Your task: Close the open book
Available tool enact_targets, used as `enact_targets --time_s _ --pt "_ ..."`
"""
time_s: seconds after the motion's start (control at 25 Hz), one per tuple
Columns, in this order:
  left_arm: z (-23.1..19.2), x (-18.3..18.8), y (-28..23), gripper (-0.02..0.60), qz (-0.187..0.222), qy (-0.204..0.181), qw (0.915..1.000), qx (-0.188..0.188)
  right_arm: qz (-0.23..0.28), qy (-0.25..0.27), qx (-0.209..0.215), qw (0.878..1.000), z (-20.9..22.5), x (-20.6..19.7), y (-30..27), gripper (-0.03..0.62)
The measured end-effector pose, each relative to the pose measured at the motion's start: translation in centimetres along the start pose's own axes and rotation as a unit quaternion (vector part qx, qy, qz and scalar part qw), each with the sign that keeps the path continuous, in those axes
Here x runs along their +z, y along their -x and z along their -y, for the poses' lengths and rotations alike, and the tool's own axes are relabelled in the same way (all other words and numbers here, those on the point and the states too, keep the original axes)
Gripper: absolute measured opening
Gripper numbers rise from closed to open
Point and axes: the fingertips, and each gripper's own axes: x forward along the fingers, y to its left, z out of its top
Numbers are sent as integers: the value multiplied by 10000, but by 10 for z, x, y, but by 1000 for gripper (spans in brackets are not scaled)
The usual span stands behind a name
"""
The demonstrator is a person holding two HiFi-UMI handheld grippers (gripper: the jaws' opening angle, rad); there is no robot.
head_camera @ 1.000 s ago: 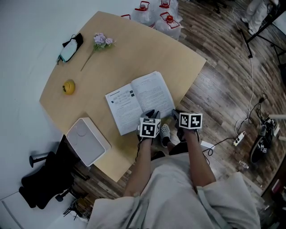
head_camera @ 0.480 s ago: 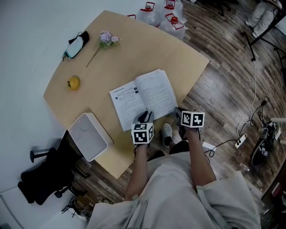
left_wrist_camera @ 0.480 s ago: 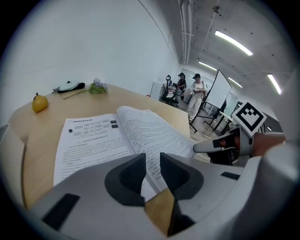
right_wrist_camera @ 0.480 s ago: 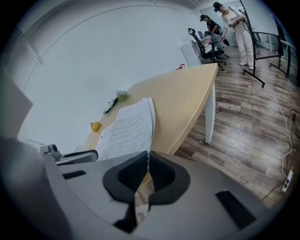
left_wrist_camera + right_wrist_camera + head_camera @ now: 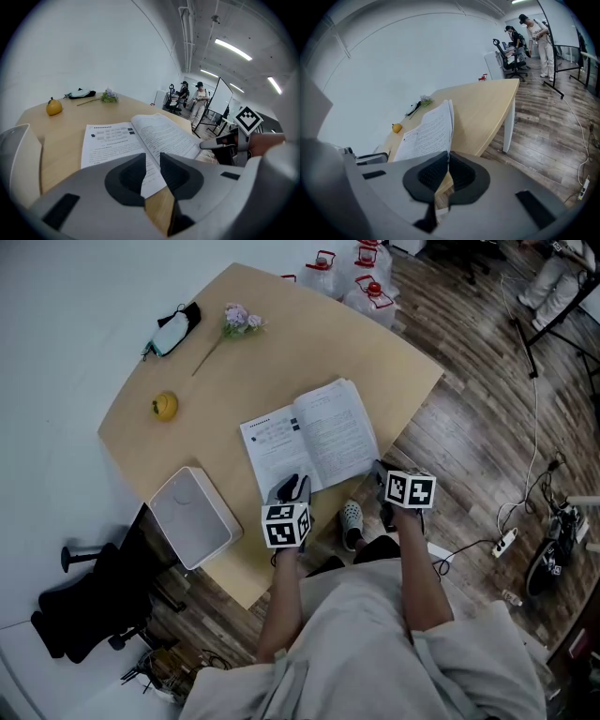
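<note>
The open book (image 5: 309, 435) lies on the pale wooden table (image 5: 281, 343) near its front edge. In the right gripper view the right-hand pages (image 5: 433, 129) rise in a sheet whose near edge runs into the closed jaws. My right gripper (image 5: 380, 468) (image 5: 447, 157) is shut on that page edge at the book's right corner. My left gripper (image 5: 292, 487) (image 5: 152, 157) stands open over the near edge of the left page (image 5: 110, 140), nothing between its fingers, not touching the paper.
A white box (image 5: 190, 516) sits at the table's near left. A yellow fruit (image 5: 165, 406), a face mask (image 5: 173, 326) and a flower sprig (image 5: 240, 320) lie at the far left. Water jugs (image 5: 361, 273) stand behind the table. People stand far off.
My left gripper has drawn back and to the left, off the middle of the book to its near edge, and risen. The right gripper has lifted slightly with the page edge.
</note>
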Motion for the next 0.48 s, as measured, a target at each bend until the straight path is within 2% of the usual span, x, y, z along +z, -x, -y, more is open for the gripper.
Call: enact_targets --time_s 0.48 --pt "0 4 23 106 226 -41 9997 -115 187 506 -119 9985 -13 13 13 17"
